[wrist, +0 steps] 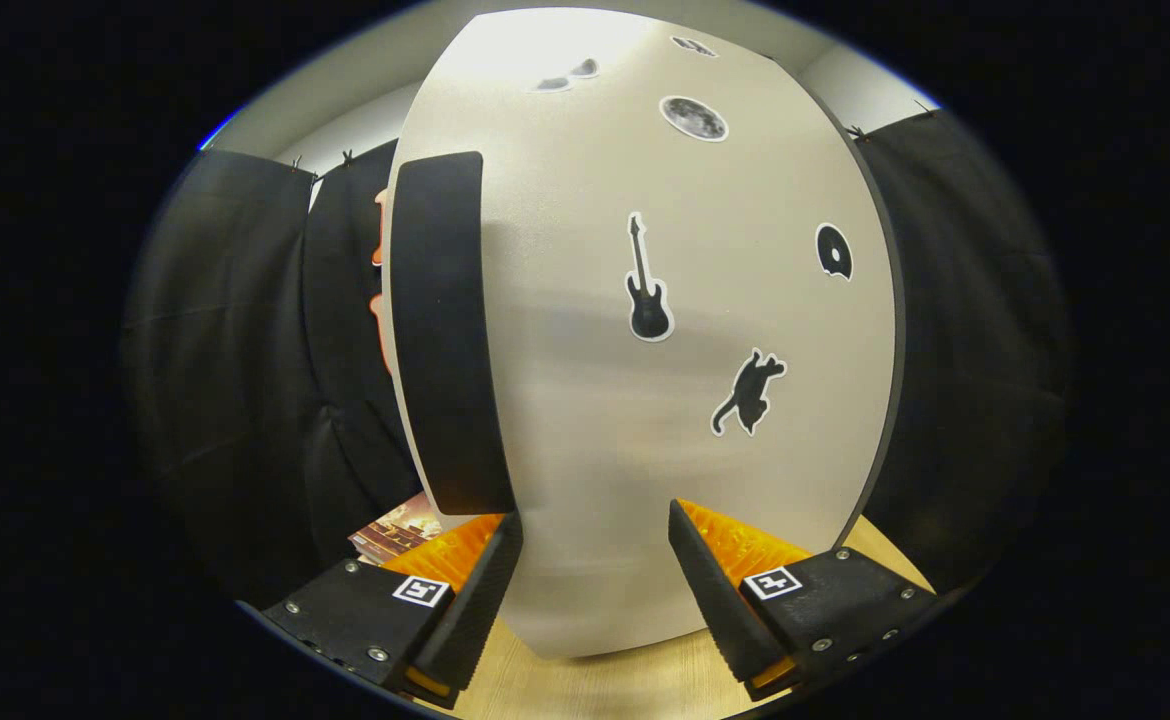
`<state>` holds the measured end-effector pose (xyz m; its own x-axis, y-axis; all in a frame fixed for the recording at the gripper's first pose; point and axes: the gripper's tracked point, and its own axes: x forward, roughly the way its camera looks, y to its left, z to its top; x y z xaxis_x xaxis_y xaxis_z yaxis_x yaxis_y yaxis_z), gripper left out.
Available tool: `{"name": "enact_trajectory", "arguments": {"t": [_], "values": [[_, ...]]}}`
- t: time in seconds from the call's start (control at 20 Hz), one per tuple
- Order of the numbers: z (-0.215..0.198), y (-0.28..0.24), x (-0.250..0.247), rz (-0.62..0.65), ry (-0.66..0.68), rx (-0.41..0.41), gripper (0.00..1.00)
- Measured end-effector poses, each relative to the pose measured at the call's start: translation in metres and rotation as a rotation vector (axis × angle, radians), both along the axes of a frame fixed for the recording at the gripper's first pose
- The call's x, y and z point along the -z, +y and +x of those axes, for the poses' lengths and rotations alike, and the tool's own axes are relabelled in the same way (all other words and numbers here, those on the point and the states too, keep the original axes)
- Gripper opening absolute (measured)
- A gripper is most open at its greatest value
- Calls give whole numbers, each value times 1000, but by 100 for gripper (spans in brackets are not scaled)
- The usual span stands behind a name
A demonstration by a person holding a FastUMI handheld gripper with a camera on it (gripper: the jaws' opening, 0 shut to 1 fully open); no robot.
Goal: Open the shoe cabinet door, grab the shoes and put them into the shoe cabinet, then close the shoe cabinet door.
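Note:
The pale shoe cabinet door (pixel 595 420) stands right in front of me, with guitar, cat, moon and disc stickers on its face. A long black vertical handle (pixel 445 330) runs down its left edge. My gripper (pixel 595 520) is open, close to the door's lower part, and its two fingertips (pixel 500 560) rest near or against the door face. The handle's lower end sits just above the left fingertip. Nothing is held between the fingers. I cannot tell whether the door is fully closed.
A light wooden floor (pixel 605 685) lies below the cabinet. A printed booklet or box (pixel 395 530) lies on the floor to the left of the cabinet. Black cloth walls (pixel 245 350) hang on both sides.

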<state>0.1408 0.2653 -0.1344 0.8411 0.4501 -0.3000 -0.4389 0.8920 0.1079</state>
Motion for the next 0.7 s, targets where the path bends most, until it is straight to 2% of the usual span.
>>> {"name": "enact_trajectory", "arguments": {"t": [0.2,0.7], "values": [[-3,-44,-27,-114,-55,45,93],[-66,-188,-171,-56,-207,194,93]]}}
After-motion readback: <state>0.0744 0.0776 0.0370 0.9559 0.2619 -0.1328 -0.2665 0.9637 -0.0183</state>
